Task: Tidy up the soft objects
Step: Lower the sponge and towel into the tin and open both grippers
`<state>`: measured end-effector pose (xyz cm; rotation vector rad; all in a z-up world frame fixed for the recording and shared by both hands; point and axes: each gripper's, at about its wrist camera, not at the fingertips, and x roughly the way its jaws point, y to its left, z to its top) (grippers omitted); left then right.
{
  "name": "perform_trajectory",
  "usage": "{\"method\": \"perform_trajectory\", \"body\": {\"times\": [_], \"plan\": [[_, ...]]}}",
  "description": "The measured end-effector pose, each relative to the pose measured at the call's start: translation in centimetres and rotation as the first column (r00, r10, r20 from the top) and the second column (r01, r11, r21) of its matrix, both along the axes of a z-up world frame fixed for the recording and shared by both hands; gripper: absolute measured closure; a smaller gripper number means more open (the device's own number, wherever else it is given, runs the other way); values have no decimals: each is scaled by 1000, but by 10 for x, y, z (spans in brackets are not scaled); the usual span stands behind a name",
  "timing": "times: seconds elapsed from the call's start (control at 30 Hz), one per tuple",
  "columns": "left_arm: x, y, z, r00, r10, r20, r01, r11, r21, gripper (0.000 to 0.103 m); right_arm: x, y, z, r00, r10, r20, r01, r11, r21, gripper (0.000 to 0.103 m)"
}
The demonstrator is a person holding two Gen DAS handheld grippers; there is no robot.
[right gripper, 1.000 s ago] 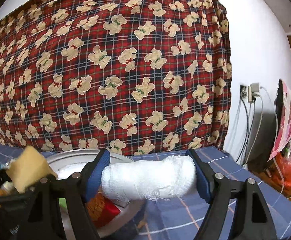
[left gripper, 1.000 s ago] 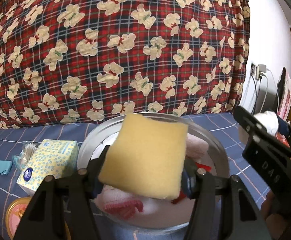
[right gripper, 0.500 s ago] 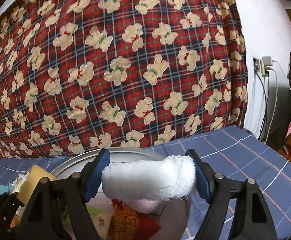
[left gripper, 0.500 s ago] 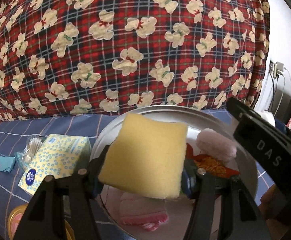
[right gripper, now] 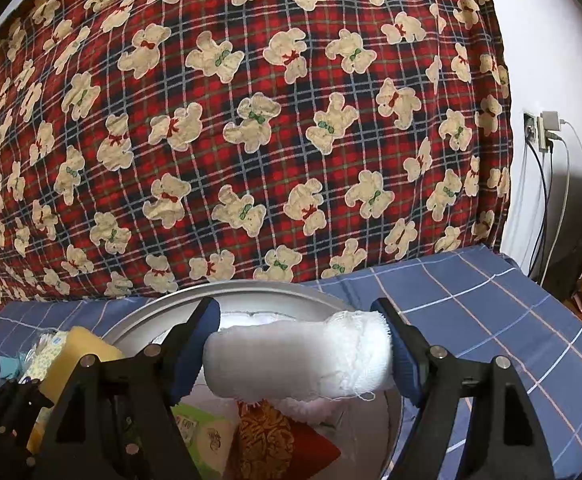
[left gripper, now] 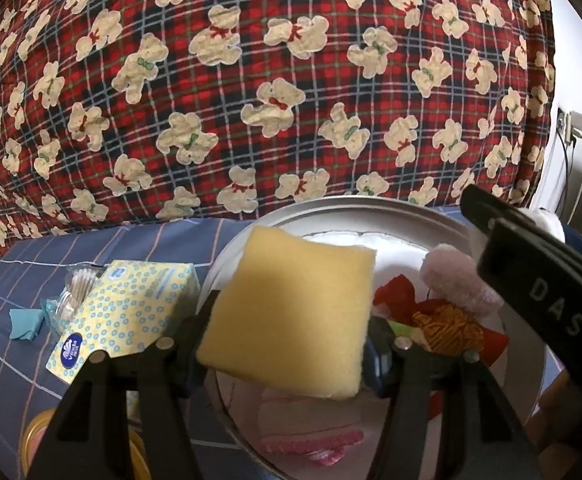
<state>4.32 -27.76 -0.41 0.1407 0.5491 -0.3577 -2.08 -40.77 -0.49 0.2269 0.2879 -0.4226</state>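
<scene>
My left gripper (left gripper: 287,344) clamps sponge (left gripper: 291,312) | right gripper (right gripper: 299,344) clamps gauze roll (right gripper: 299,356) | probably over basin (right gripper: 251,288): lower first, then let go.

- The metal basin (left gripper: 371,206) is crowded inside; a pink plush piece (left gripper: 457,280), a red and orange pouch (left gripper: 447,326) and pink-edged cloth (left gripper: 311,436) cover its floor
- Behind the basin a red plaid bear-print cover (left gripper: 251,80) rises like a wall; no way through at the back
- Left of the basin stand a tissue pack (left gripper: 127,312) and a bag of cotton swabs (left gripper: 73,288); bare blue checked sheet (right gripper: 491,304) lies open to its right
</scene>
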Motion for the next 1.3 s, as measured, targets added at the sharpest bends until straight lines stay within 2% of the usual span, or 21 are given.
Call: {"method": "perform_trajectory", "body": {"times": [0.17,0.57,0.73,0.77,0.8,0.83,0.87,0.9,0.93,0.97,1.03,1.17,1.3], "plan": [[2,1,-3,1000,7,-16,-6,1000,16,43,6,3,-5,999,5,-53,-6,1000,-23,23],[4,1,-8,999,3,-32,-2,1000,31,43,9,3,-10,997,25,-70,-25,1000,-3,23],[6,1,-11,999,5,-38,-4,1000,26,41,14,-1,-16,992,82,-92,-76,995,65,23],[5,1,-11,999,5,-36,-4,1000,27,40,14,-3,-16,992,91,-84,-85,993,78,23],[6,1,-11,999,5,-36,-4,1000,29,35,12,-3,-16,993,101,-68,-95,992,88,23],[5,1,-11,1000,4,-30,-4,1000,29,24,10,-4,-17,993,109,-54,-103,990,97,22],[5,1,-11,1000,2,-23,-2,1000,28,18,8,-5,-17,992,117,-41,-112,987,112,22],[4,0,-11,1000,-2,-20,3,1000,30,5,6,-7,-17,991,133,-20,-129,982,136,19],[3,-1,-10,1000,-11,-18,12,999,30,0,4,-10,-16,988,152,2,-150,976,159,16],[0,-2,-10,999,-29,-14,29,999,26,0,0,-13,-16,985,170,34,-173,967,186,12],[-8,-6,-9,999,-51,14,50,998,40,0,-4,-15,-15,980,185,73,-197,957,215,12],[-22,-18,-8,992,-71,106,56,989,134,0,-13,-17,-12,969,198,145,-228,944,239,12],[-20,-12,-8,994,-63,85,55,993,102,0,-27,-17,-9,965,163,204,-208,953,220,12]]}}
